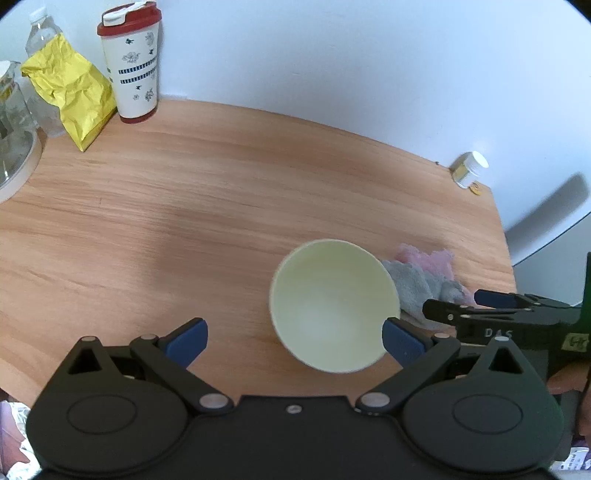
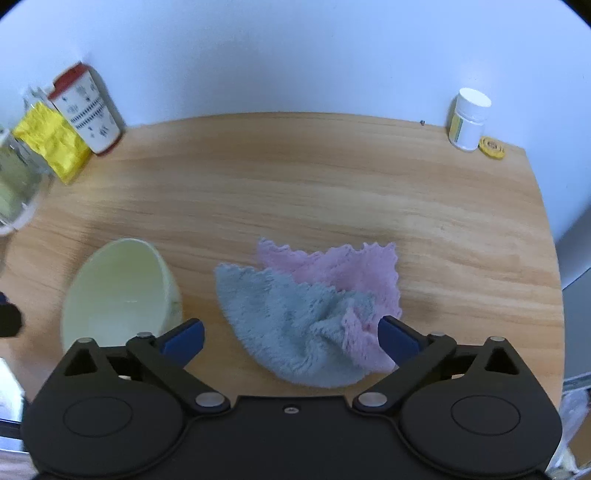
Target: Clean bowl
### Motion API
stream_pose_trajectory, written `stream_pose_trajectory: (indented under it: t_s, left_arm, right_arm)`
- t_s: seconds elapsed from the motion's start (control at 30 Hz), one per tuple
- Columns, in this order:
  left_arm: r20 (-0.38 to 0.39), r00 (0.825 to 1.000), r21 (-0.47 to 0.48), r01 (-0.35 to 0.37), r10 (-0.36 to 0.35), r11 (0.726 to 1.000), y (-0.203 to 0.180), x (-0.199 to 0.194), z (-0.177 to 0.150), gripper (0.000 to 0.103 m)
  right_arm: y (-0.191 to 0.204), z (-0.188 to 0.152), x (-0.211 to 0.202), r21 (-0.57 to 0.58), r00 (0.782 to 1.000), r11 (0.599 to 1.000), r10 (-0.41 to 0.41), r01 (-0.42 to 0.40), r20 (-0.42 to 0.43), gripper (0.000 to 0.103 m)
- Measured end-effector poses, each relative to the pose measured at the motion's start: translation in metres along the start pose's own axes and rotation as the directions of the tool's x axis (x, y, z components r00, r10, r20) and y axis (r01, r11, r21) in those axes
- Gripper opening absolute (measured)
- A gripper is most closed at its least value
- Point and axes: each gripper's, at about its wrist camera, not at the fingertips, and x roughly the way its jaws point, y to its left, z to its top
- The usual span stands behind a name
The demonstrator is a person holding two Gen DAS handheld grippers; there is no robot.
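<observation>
a broad wooden table [image 2: 332,177] with warm, streaked grain and a rounded right edge fills both views, set against a plain pale wall [image 2: 295,55]. on its near right part lies a crumpled fleecy cloth [image 2: 295,317], one half grey-blue, the other pink, with scalloped edges; it is bunched into soft folds and sits loose between the blue-padded fingers of the right gripper [image 2: 291,338], whose jaws stand wide apart, neither pad pressing on it. just left of the cloth sits the bowl [image 1: 332,310], smooth, round and pale cream, its inside bare and matte; the cloth touches or nearly touches its right side. the left gripper [image 1: 293,339] hangs over the bowl with its black linkage arms spread wide; its right blue pad overlaps the bowl's rim in the left wrist view, and whether it touches cannot be told. at the far left corner stand a tall white tumbler [image 1: 133,70] with a red lid and base and small printed flowers, a creased yellow foil bag [image 1: 70,96] and a clear plastic bottle [image 1: 40,29]. at the far right stands a small white pill jar [image 2: 468,120].
</observation>
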Motion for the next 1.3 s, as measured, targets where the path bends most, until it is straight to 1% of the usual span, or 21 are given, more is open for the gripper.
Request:
stream_pose_trajectory:
  t_s: [0.07, 0.2, 0.27, 0.37, 0.43, 0.53, 0.67, 0.73, 0.87, 1.03, 1.3]
  left_arm:
    - [0.008, 1.0, 0.019, 0.011, -0.011, 1.0, -0.005, -0.006, 0.0, 0.103]
    - [0.013, 1.0, 0.062, 0.002, -0.002, 0.998, -0.01, -0.022, 0.003, 0.103]
    - [0.02, 1.0, 0.085, -0.006, 0.004, 0.996, -0.01, -0.031, 0.005, 0.103]
    - [0.025, 1.0, 0.113, -0.011, 0.008, 0.994, -0.005, -0.048, 0.006, 0.103]
    - [0.021, 1.0, 0.128, -0.02, 0.018, 0.992, -0.002, -0.058, 0.004, 0.103]
    - [0.019, 0.999, 0.147, -0.029, 0.027, 0.989, 0.003, -0.07, 0.0, 0.103]
    - [0.006, 1.0, 0.167, -0.016, 0.015, 0.986, 0.008, -0.083, -0.007, 0.103]
    - [0.013, 1.0, 0.186, -0.018, 0.016, 0.982, 0.011, -0.092, -0.014, 0.103]
    - [0.022, 1.0, 0.201, -0.014, 0.01, 0.979, 0.011, -0.102, -0.025, 0.103]
    - [0.029, 0.999, 0.208, -0.021, 0.015, 0.978, 0.013, -0.107, -0.036, 0.103]
    - [0.037, 0.999, 0.222, -0.004, -0.004, 0.975, 0.011, -0.112, -0.042, 0.103]
  right_arm:
    - [-0.006, -0.001, -0.013, 0.009, 1.0, 1.0, -0.006, 0.006, 0.01, 0.102]
    - [-0.012, -0.004, -0.047, 0.07, 0.999, 0.998, -0.008, 0.005, 0.032, 0.103]
    - [-0.009, -0.008, -0.066, 0.095, 0.999, 0.995, -0.022, 0.017, 0.049, 0.103]
    - [0.003, -0.016, -0.091, 0.097, 0.994, 0.994, -0.052, 0.043, 0.094, 0.103]
    - [0.016, -0.022, -0.107, 0.094, 0.99, 0.993, -0.088, 0.078, 0.111, 0.103]
    - [0.032, -0.031, -0.121, 0.088, 0.987, 0.989, -0.124, 0.115, 0.104, 0.103]
    - [0.048, -0.039, -0.135, 0.089, 0.989, 0.989, -0.126, 0.119, 0.081, 0.103]
    - [0.057, -0.044, -0.143, 0.098, 0.988, 0.987, -0.133, 0.126, 0.073, 0.103]
    - [0.073, -0.053, -0.152, 0.1, 0.984, 0.984, -0.155, 0.146, 0.089, 0.103]
    - [0.089, -0.068, -0.155, 0.101, 0.984, 0.984, -0.153, 0.143, 0.095, 0.103]
    - [0.102, -0.084, -0.158, 0.095, 0.98, 0.982, -0.174, 0.165, 0.096, 0.103]
